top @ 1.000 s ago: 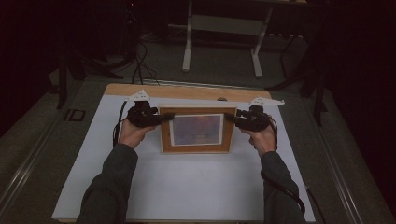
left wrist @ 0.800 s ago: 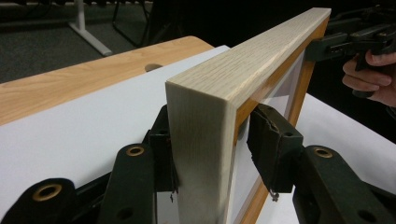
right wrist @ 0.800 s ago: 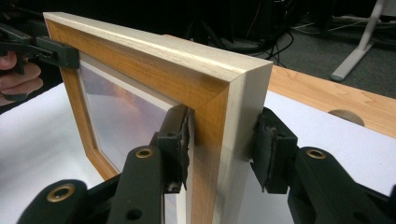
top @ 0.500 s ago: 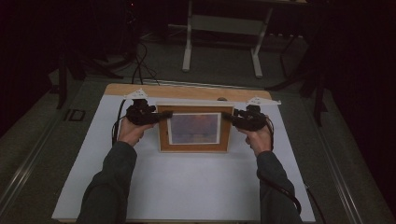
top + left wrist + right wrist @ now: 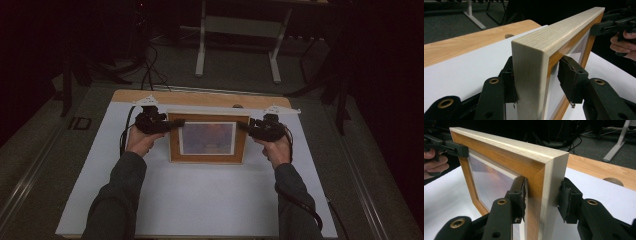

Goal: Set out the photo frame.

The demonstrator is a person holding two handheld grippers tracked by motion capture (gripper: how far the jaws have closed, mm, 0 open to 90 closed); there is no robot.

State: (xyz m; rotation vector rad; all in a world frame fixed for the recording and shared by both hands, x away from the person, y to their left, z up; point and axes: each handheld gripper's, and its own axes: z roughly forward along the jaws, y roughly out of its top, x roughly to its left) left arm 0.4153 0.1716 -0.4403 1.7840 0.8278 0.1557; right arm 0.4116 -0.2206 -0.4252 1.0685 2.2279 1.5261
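A wooden picture frame [image 5: 208, 138] with a pale outer edge and a glazed picture stands upright on its lower edge over the white sheet [image 5: 200, 200]. My left gripper [image 5: 175, 123] is shut on the frame's left side near the top. My right gripper [image 5: 244, 126] is shut on the right side at the same height. In the left gripper view the jaws [image 5: 536, 80] straddle the frame's pale edge [image 5: 529, 75], and the right gripper [image 5: 609, 25] holds the far corner. In the right gripper view the pads [image 5: 519, 195] press the frame [image 5: 544, 182], with the left gripper [image 5: 451, 147] beyond.
The white sheet covers most of the table, leaving a strip of bare wood [image 5: 200, 97] with a round cable hole [image 5: 237, 105] along the far edge. Beyond the table are white desk legs [image 5: 201, 50] and cables [image 5: 147, 70] on the dark floor.
Both grippers and the frame drifted slightly left and away between the first two frames. Since then nothing has visibly moved.
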